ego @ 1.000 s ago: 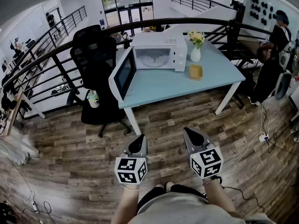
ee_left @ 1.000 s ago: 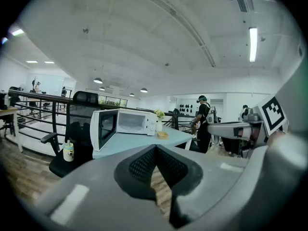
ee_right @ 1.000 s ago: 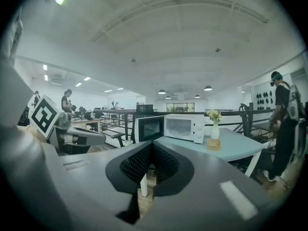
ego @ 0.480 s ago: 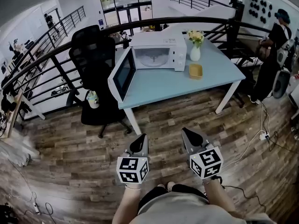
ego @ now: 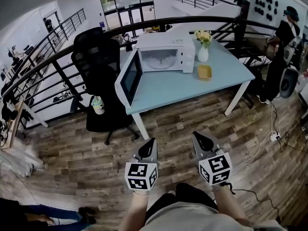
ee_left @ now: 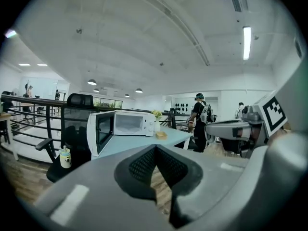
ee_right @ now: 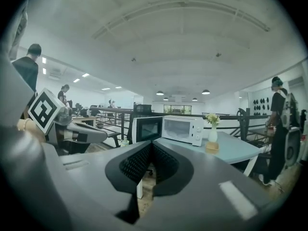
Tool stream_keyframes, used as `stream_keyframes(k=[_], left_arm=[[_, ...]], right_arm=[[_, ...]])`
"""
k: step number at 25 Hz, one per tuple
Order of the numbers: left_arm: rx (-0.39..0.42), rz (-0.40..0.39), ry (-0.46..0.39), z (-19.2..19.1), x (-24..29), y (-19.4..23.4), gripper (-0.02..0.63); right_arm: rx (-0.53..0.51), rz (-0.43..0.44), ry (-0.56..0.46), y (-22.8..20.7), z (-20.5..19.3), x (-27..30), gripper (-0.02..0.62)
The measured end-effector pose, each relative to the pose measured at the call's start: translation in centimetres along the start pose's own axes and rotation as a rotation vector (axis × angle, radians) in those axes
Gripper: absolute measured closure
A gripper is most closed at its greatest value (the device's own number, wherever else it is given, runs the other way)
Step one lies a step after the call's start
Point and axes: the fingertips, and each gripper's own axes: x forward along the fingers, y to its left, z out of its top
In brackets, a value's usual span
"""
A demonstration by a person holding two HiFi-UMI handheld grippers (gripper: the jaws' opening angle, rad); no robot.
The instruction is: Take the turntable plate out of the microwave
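The white microwave (ego: 166, 52) stands at the back of a light blue table (ego: 192, 88) with its door (ego: 131, 78) swung wide open to the left. Inside the lit cavity the pale turntable plate (ego: 159, 61) shows only faintly. Both grippers hang over the wood floor, well short of the table. My left gripper (ego: 150, 142) and my right gripper (ego: 196, 136) are both shut and hold nothing. The microwave (ee_left: 127, 124) is far beyond my left gripper (ee_left: 155, 148) in the left gripper view. It (ee_right: 182, 129) is equally far past my right gripper (ee_right: 152, 145) in the right gripper view.
A black office chair (ego: 98, 57) stands left of the table, a small bottle (ego: 98, 105) on its seat. To the microwave's right are a white vase of flowers (ego: 203, 52) and a yellow dish (ego: 204, 71). A person (ego: 284, 37) stands far right; someone's legs (ego: 43, 213) lie bottom left.
The view has shifted a little and the table sits slightly closer. A person's legs have come into the bottom left corner. Both grippers stay shut and low.
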Motion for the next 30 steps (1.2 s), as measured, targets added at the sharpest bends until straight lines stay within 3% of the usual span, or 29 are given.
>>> stream_keyframes(k=[12,17,22,30], left_arm=[[-0.01,-0.024,0.036,-0.2,5.6,2.9,0.606],[-0.016,-0.009,0.036,1.1,10.6,5.0,0.606],[-0.07,0.003,0.021,3.3,15.9,7.4,0.606],[-0.101,0.058,-0.006,6.7,23.8,10.8,0.606]], right_arm=[[0.046,0.003,0.002,-2.1,-0.6,5.9,0.574],[0.042,0.018,0.003,-5.3,0.0,11.0,0.574],[0.007,0.097,0.01,-8.4,1.4,16.4,0.574],[-0.007,0.122,0.0,-14.3,3.5,23.7,0.574]])
